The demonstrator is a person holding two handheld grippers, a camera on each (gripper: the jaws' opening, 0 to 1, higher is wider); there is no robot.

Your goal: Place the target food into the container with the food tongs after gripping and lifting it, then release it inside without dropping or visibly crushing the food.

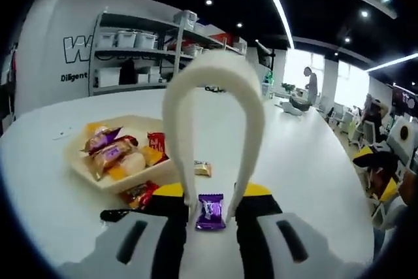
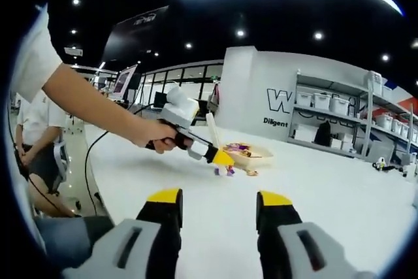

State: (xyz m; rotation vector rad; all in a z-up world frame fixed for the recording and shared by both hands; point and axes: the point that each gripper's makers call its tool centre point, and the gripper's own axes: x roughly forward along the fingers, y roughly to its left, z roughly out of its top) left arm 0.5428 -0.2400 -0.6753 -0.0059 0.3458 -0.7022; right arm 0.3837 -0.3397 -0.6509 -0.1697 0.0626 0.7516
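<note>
Clamping the white food tongs point(image 1: 212, 115), the left gripper point(image 1: 210, 217) squeezes their two tips against a purple-wrapped candy point(image 1: 210, 212) that sits on the white table point(image 1: 294, 155), just short of the tray point(image 1: 85, 168) of wrapped snacks. Off to the side, the right gripper point(image 2: 219, 210) hangs over bare tabletop, jaws apart and holding nothing.

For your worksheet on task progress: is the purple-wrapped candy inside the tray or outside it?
Outside. The purple candy lies on the table between the tongs' tips, in front of the tray.
</note>
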